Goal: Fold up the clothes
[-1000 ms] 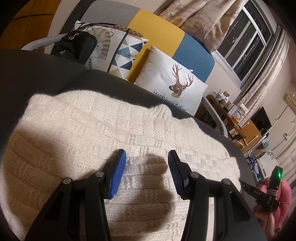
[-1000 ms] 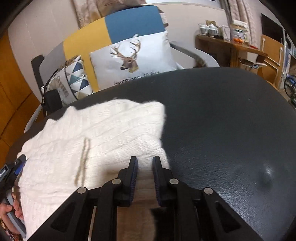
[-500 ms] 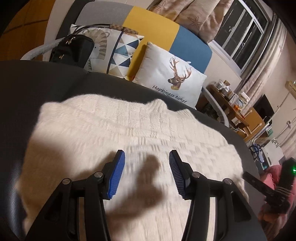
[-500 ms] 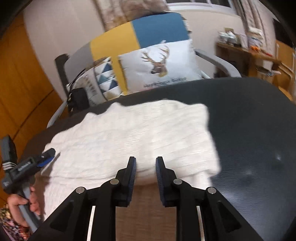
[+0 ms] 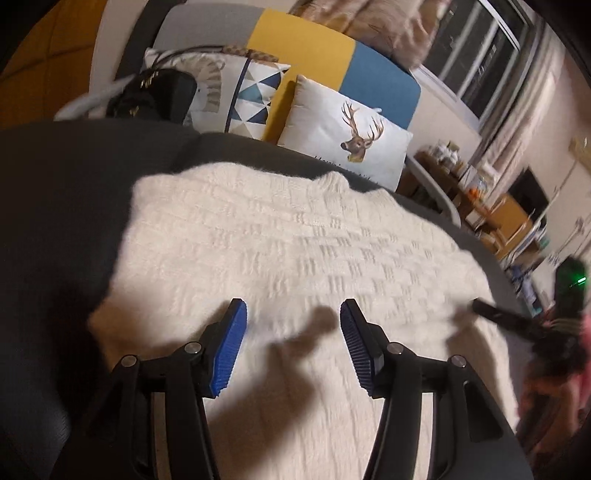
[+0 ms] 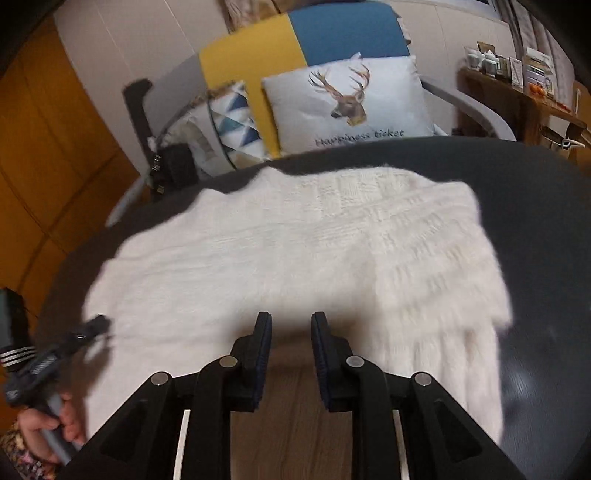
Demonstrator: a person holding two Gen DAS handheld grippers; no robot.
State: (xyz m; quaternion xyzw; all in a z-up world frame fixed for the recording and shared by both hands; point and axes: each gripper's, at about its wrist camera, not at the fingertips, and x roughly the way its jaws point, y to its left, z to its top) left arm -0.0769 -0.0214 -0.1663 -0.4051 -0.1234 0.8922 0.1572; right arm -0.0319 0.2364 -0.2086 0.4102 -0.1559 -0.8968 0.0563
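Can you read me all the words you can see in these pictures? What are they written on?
"Happiness ticket": printed on the white deer cushion, under the deer picture, read in the right wrist view.
In the left wrist view the same line is mostly hidden behind the dark table.
Labels on the items on the wooden shelf: too small and blurred to read.

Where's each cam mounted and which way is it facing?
Left wrist: behind the left tool, angled down over the sweater toward the deer pillow; right tool at the right edge.
Right wrist: behind the right tool, same aim; left tool and hand lower left.
Shared: sweater, pillow, sofa.
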